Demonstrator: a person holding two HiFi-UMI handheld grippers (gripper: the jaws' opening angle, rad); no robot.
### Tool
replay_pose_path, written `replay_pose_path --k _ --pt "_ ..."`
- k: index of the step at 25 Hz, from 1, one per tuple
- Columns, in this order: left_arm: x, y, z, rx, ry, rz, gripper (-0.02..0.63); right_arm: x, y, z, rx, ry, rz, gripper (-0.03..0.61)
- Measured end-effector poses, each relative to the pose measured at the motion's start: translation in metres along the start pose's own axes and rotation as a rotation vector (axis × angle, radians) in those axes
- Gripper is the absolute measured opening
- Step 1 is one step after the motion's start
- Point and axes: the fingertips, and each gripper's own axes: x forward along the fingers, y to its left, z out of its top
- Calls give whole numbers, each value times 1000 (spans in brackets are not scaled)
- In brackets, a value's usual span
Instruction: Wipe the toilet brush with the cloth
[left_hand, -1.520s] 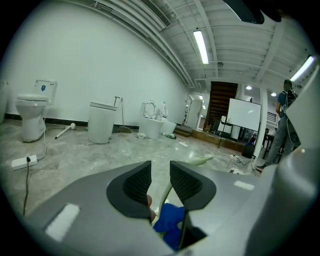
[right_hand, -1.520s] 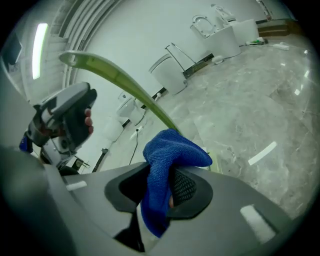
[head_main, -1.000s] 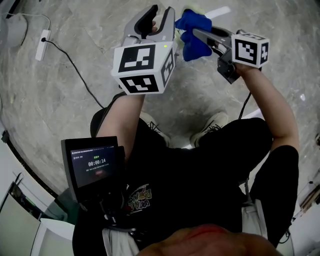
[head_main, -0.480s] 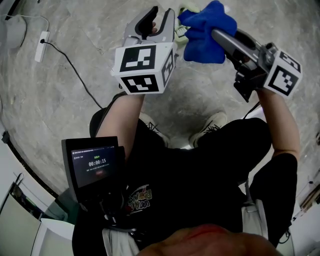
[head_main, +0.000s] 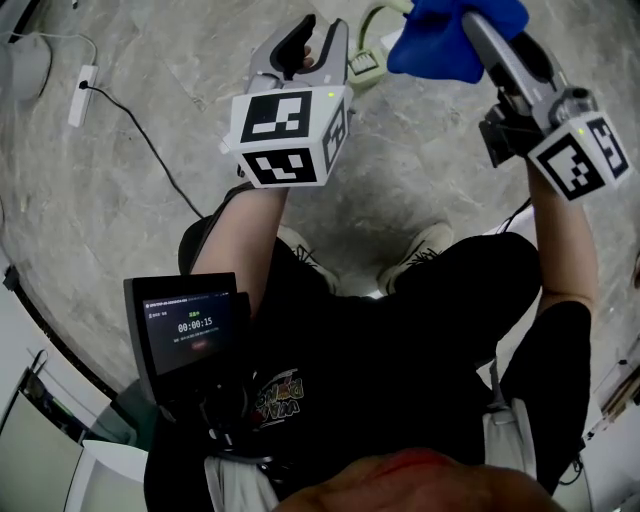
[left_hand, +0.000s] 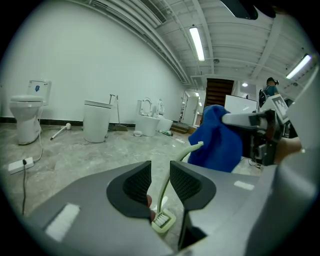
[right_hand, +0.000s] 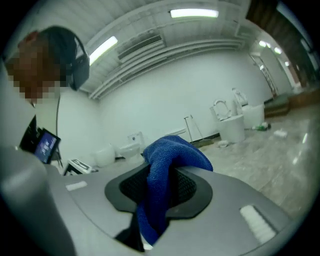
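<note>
A pale green toilet brush (left_hand: 170, 187) runs between the jaws of my left gripper (left_hand: 160, 175), which is shut on its handle. The bristle head (left_hand: 162, 220) lies below the jaws and the handle tip points away. A blue cloth (left_hand: 217, 142) hangs just beyond that tip, and whether it touches the tip I cannot tell. My right gripper (right_hand: 160, 187) is shut on the cloth (right_hand: 162, 165). In the head view the left gripper (head_main: 315, 45) holds the brush (head_main: 365, 55) up front, and the right gripper (head_main: 470, 20) carries the cloth (head_main: 440, 35) to its right at the top edge.
Toilets (left_hand: 25, 112) and a white bin (left_hand: 95, 122) stand along the far wall on a marble floor. A power strip (head_main: 80, 100) with its cable lies at the left. A screen device (head_main: 190, 335) hangs at the person's chest. Their shoes (head_main: 420, 245) are below the grippers.
My right gripper has carried the cloth from beside the left jaws out along the handle to its tip, rising and moving right. The brush has left the right gripper view. The left gripper stays.
</note>
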Motion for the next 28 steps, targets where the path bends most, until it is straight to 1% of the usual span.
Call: replay_pose_path --k 1,2,3,5,8,10,12,15,17,18,19,20,22,23,24,26,28 --pt "0 0 -2 1 5 -1 117 8 -8 1 -52 5 -40 107" --pt "1 -2 -4 2 11 -3 117 14 -13 4 -75 5 -57 107" --pt "1 -4 -7 2 15 -6 117 17 -14 9 -70 -4 -51 107" --pt "0 -9 -8 3 14 -17 117 12 -7 23 -49 -43 -9 107" --pt "-4 -12 -4 12 -7 -29 117 -3 6 46 -111 -99 30 107" --pt "-4 -9 -4 19 -7 -22 118 -5 6 57 -122 -126 61 107" --pt "-1 -6 -9 9 9 -16 118 -2 3 68 -95 -152 108 107" --pt "0 -3 -13 -17 19 -18 118 7 -7 82 -20 -186 184 107" --pt "-1 -2 -11 -13 15 -19 117 17 -18 82 43 -190 211 107" --pt "-1 -2 -10 -9 14 -19 118 24 -26 77 80 -177 207 107" --pt "0 -2 -10 -6 15 -21 118 32 -38 65 121 -150 184 107" --pt "1 -4 -10 -3 17 -22 117 44 -53 46 168 -102 136 107" --pt "2 -6 -8 7 18 -26 118 75 -91 -15 255 51 -9 107" --pt "2 -7 -8 11 18 -27 118 94 -105 -48 264 139 -56 107" --pt "2 -8 -8 15 20 -28 118 115 -111 -78 239 222 -59 107" --pt "1 -9 -11 24 26 -32 117 148 -110 -130 171 359 -12 107" --pt "-2 -12 -14 44 28 -39 117 164 -113 -173 182 449 -16 107"
